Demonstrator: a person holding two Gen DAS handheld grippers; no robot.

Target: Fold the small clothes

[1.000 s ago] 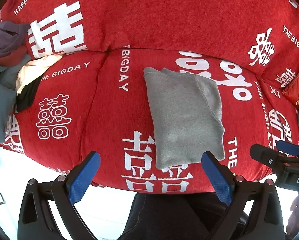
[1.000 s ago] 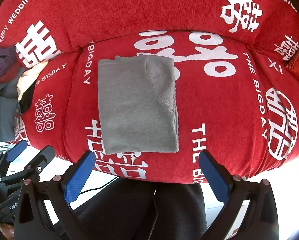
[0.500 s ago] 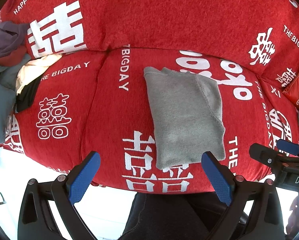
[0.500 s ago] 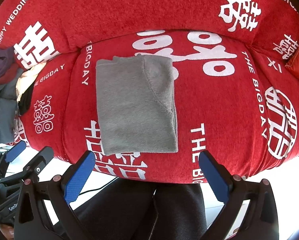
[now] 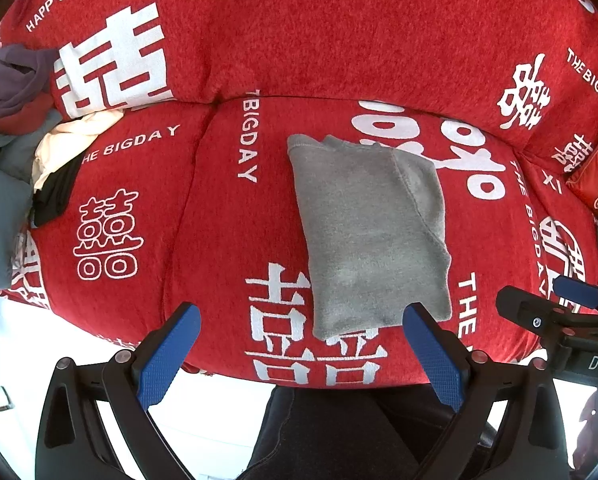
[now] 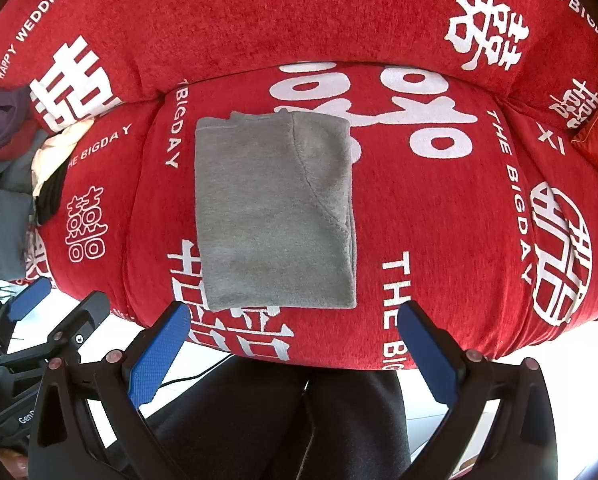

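Folded grey garment (image 5: 369, 232) (image 6: 273, 212) lies flat mid-seat on red sofa (image 5: 299, 40) (image 6: 439, 208). L gripper (image 5: 299, 344) & R gripper (image 6: 291, 340) hover near its front edge, jaws spread, empty. Unfolded clothes pile (image 5: 15, 152) sits well left of garment.

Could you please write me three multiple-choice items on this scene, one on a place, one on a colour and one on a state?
1. Where is the pile of unfolded clothes?
A. at the sofa's left end
B. on the grey garment
C. in a claw

2. What colour is the folded garment?
A. white
B. grey
C. blue

3. How do the left claw and right claw stand?
A. both shut on cloth
B. one open, one shut
C. both open, holding nothing

Answers: 1 A, the heap lies at the left edge of the red sofa cover. 2 B, it is plain grey. 3 C, the blue pads stand wide apart, short of the garment.
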